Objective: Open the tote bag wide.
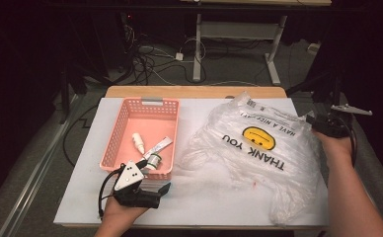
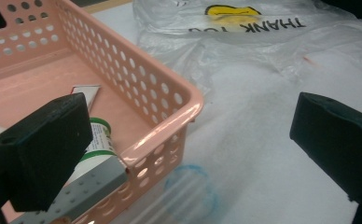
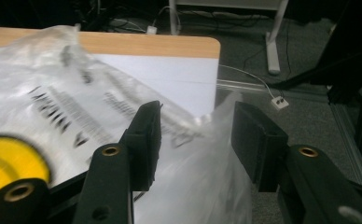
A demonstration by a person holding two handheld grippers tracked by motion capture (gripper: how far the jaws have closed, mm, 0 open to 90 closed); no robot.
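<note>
Plastic bag [image 1: 258, 148]: clear, printed "THANK YOU" with a yellow smiley, lying crumpled across the right half of the white worktop [image 1: 81, 197] in the high view, its print upside down to the camera.

Right claw [image 1: 314, 120]: hovering at the bag's upper right corner, at the right edge of the frame. In the right gripper view the jaws are standing apart (a peak of bag film is rising between them, touching neither pad clearly), so the claw is open and gripping nothing.

Left claw [image 1: 164, 190]: resting at the lower left of the high view, just below the pink basket [image 1: 114, 143]. In the left gripper view its jaws are gaping wide, one over the basket's corner, one over bare worktop; nothing is held.

Basket contents: a small white bottle [image 1: 138, 143], a flat tube [image 1: 159, 146], a green-capped jar [image 1: 153, 160].
</note>
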